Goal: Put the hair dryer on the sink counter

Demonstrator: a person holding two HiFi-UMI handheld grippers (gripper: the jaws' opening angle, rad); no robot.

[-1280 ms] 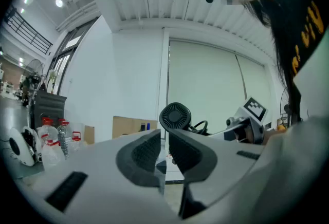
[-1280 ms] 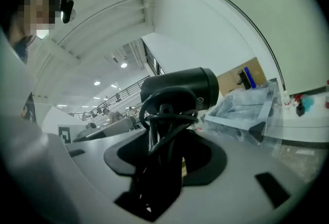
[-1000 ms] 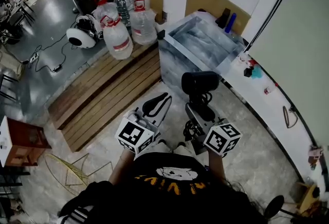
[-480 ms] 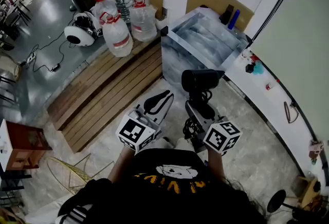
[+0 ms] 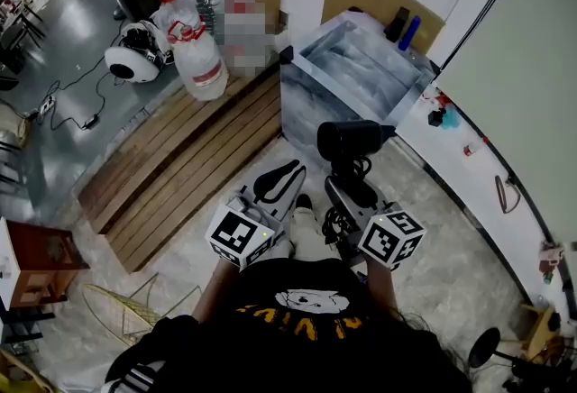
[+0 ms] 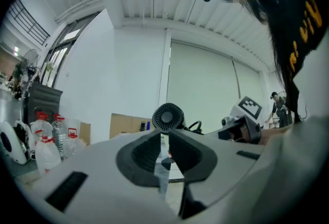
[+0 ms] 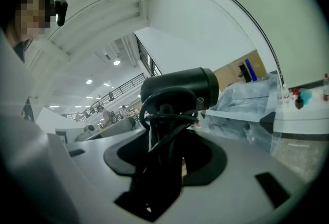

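Marbled floor lies underfoot, with the sink counter (image 5: 302,116) standing ahead. The right gripper (image 5: 353,190) is clamped on the handle of the hair dryer (image 5: 347,141), which has its cord wound round it and is held in the air just short of the counter's near edge. The left gripper (image 5: 278,177) has its jaws together on nothing. This looks like the carrying step. Next, the dryer must go forward over that edge, be lowered until it rests flat, and only then be let go.

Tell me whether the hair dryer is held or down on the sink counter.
Held: the right tool clamps the hair dryer by its cord-wrapped handle, above the floor, short of the sink counter.
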